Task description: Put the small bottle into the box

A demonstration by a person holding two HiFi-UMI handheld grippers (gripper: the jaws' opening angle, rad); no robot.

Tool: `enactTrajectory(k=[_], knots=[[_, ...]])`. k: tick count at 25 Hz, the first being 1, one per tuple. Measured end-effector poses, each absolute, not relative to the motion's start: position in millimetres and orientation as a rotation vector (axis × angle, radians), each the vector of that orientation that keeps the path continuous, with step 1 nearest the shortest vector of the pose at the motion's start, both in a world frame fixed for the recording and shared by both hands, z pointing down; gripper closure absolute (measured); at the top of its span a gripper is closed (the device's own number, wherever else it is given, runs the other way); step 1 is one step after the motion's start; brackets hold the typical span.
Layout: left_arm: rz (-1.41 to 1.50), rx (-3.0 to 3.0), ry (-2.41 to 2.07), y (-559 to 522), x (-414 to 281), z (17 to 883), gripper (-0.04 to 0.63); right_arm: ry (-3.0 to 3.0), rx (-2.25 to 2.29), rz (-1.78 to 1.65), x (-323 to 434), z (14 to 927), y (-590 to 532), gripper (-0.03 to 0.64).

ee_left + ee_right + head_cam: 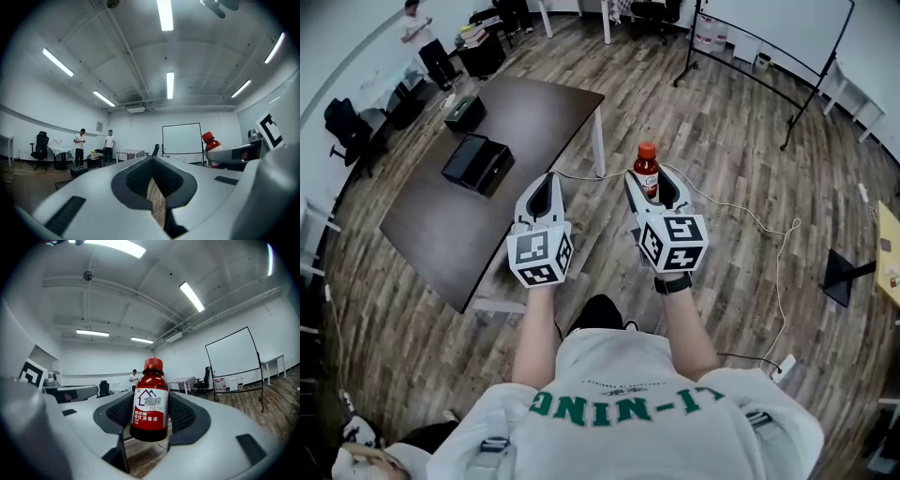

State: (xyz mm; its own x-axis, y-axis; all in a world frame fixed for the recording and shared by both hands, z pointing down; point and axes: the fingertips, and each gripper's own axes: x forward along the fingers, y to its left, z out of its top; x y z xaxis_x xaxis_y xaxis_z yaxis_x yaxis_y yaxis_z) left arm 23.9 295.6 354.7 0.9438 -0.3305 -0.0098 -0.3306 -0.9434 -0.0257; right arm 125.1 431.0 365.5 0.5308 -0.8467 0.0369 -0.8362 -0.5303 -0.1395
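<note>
Right gripper (654,187): jaws standing wide and clamping the bottle (647,169) by its body, holding it upright in the air above the floor (741,141), red cap pointing to 12 o'clock. Left gripper (547,184): hanging level at 9 o'clock from the right one, jaw tips resting together with nothing between them. Box (476,162): black, lying on the dark surface (534,112) at 10 o'clock from both grippers, well apart from the bottle.

I hold both tools level, side by side: left tool (548,182) closed and empty, right tool (656,187) clamped on the upright small bottle (647,167).
</note>
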Motion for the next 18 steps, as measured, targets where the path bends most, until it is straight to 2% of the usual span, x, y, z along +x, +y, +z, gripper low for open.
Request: enactTrajectory(k=[7,13,18], knots=[[-0.017,-3.065,0.628,220.5,69.2,371.1,0.588,1.627,-2.603,-0.223,165.7,389.9,336.3,0.385],[-0.018,-3.056,0.771,103.4,113.9,390.7,0.588,1.796,-2.538,-0.270,211.2,412.1,207.7,0.385],[-0.025,-3.040,0.904,-19.7,124.9,372.1,0.589,1.985,-2.421,-0.287,220.7,390.5,69.1,0.386]])
